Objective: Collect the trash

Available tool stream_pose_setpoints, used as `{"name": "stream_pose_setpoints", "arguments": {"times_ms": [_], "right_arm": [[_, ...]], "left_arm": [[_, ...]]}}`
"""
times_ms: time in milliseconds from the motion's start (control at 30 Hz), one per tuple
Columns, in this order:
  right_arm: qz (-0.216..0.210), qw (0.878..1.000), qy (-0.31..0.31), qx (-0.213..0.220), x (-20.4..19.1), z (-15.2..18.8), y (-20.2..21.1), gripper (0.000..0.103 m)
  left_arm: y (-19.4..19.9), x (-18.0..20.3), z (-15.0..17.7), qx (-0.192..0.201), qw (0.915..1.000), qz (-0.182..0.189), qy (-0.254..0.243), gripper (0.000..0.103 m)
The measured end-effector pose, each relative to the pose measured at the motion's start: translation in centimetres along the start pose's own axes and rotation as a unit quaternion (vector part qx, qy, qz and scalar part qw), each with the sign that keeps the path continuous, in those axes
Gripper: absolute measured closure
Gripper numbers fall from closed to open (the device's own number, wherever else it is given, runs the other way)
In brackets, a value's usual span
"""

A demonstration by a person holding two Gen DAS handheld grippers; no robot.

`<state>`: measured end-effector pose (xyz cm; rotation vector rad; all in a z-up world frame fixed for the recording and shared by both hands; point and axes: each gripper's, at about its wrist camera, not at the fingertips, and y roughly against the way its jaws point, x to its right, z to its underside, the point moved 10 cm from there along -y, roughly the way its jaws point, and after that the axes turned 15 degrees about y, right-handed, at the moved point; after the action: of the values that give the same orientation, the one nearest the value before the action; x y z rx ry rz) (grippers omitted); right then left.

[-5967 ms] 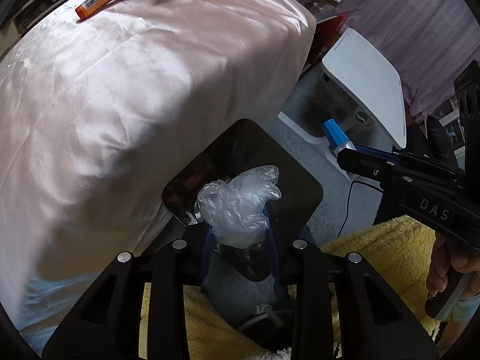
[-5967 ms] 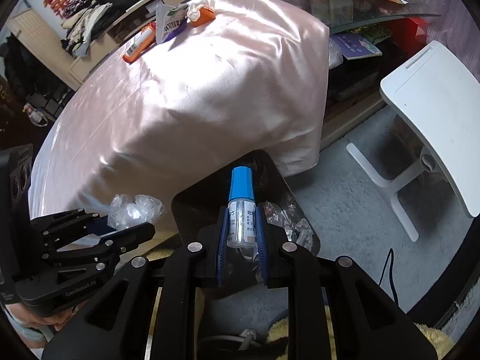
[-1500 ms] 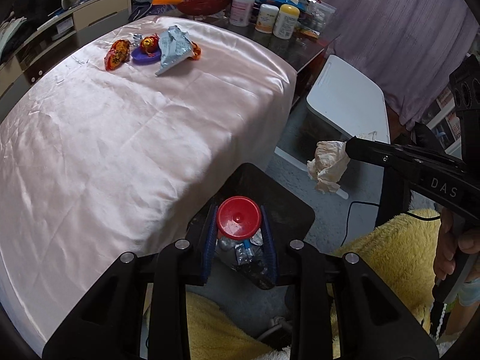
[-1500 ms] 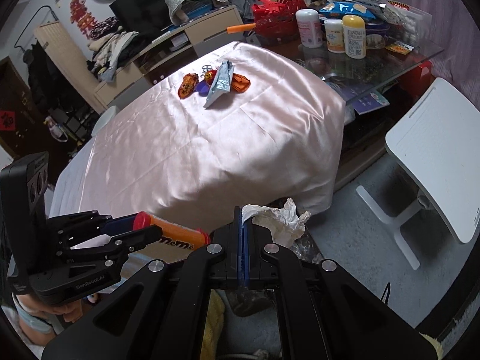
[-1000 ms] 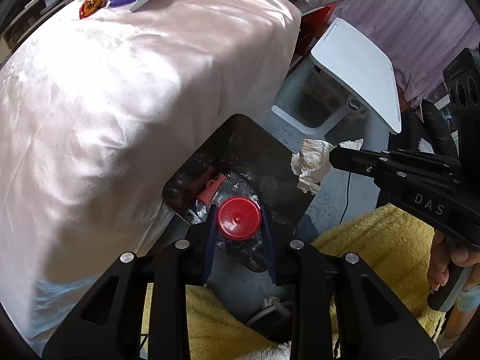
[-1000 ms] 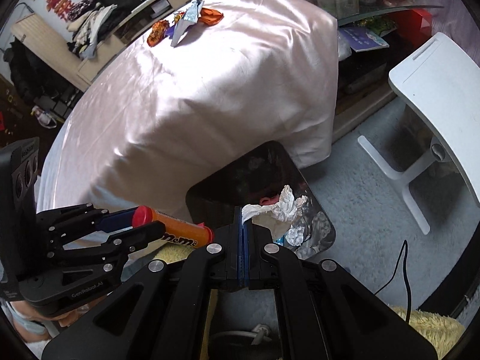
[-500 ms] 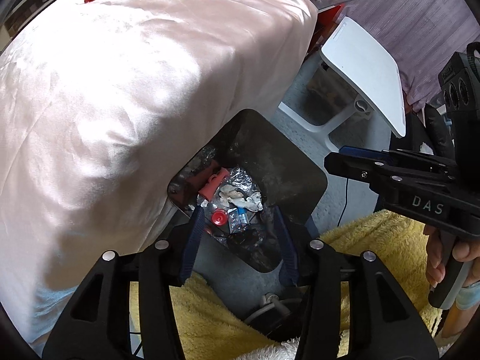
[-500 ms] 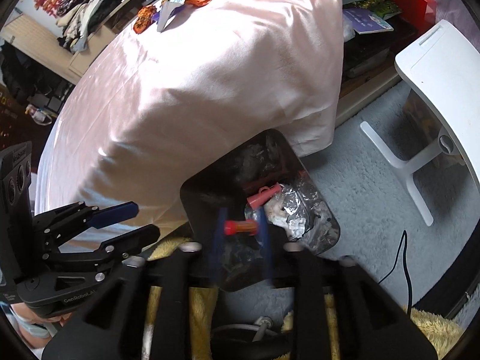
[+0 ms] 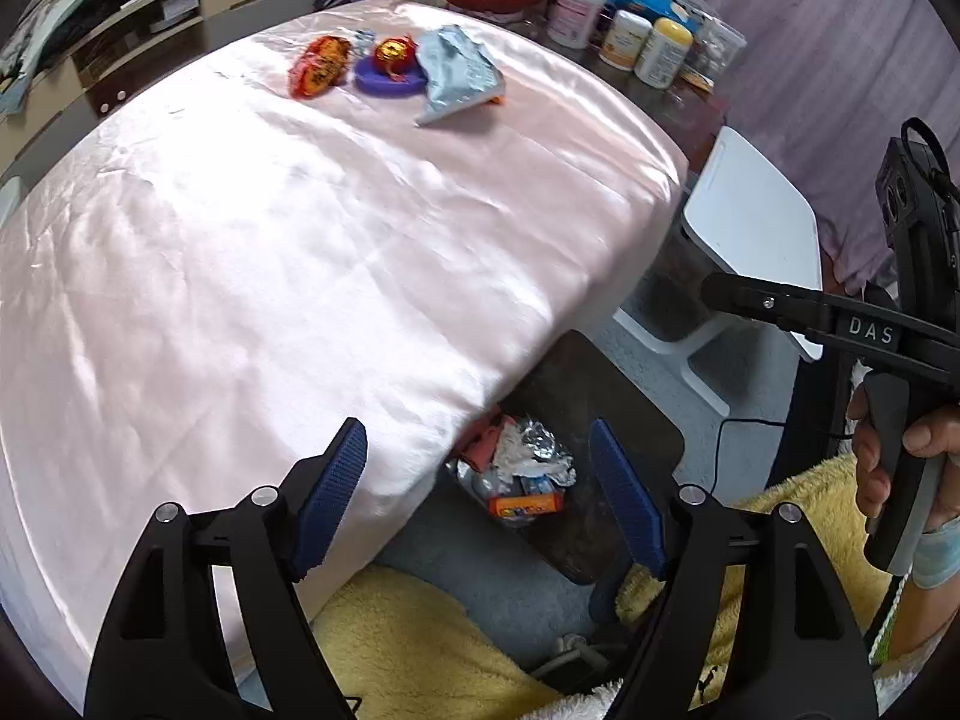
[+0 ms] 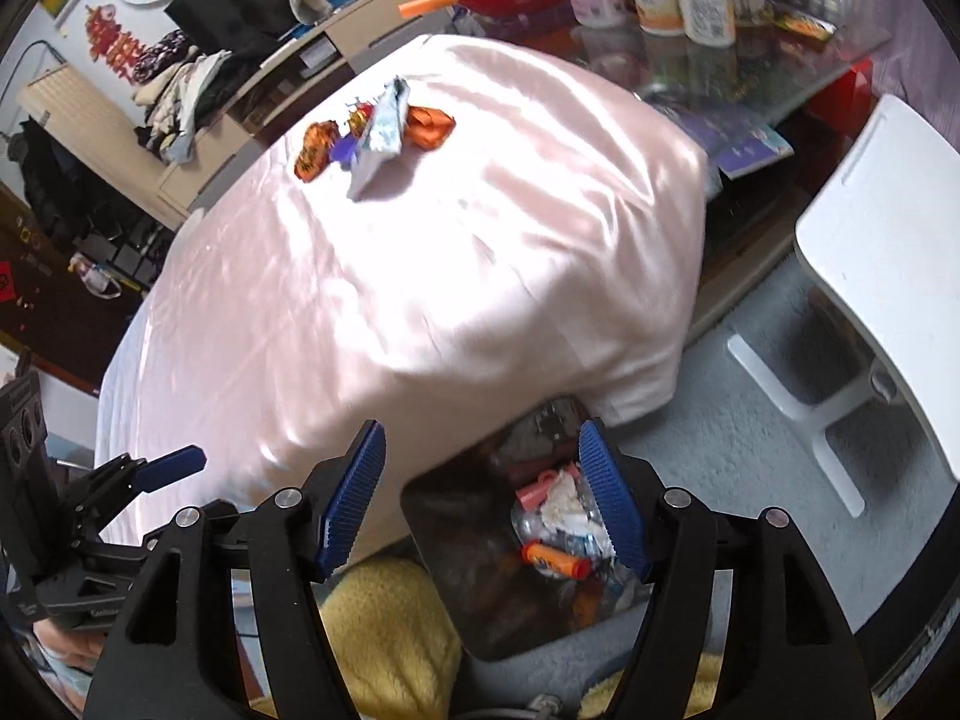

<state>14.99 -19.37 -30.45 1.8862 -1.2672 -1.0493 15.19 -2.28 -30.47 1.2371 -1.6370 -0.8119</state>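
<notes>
My left gripper (image 9: 477, 492) is opening, with nothing between its blue pads (image 9: 330, 492); it hangs above the table's near edge and the dark bin (image 9: 624, 414). My right gripper (image 10: 483, 498) is also opening and empty, over the same bin (image 10: 444, 516). In the bin lie an orange tube (image 10: 555, 561), a crumpled tissue (image 10: 564, 498) and foil (image 9: 531, 450). At the far end of the pink-clothed table (image 9: 270, 252) sit an orange wrapper (image 9: 318, 66), a purple lid (image 9: 384, 84), a gold ball (image 9: 393, 54) and a silver packet (image 9: 456, 72).
A white stool (image 9: 762, 228) stands right of the bin. Bottles (image 9: 654, 48) crowd a glass table behind. Yellow fluffy fabric (image 9: 420, 648) lies below the grippers. A hand (image 9: 924, 438) holds the right gripper (image 9: 720, 294); the left gripper (image 10: 180, 480) shows at lower left.
The left gripper let go of the red-capped tube and the right of the crumpled tissue; both now lie in the bin. Both grippers opened, rose and tipped up toward the table.
</notes>
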Motion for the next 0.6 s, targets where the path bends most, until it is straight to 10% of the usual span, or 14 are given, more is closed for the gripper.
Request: {"name": "stream_pose_setpoints", "arguments": {"times_ms": [600], "right_arm": [[-0.023,0.999,0.029,0.021,-2.4,-12.3,-6.0,0.035]], "left_arm": [[-1.6,-6.5,-13.7,0.066,0.9960,-0.052,0.029,0.029]]}}
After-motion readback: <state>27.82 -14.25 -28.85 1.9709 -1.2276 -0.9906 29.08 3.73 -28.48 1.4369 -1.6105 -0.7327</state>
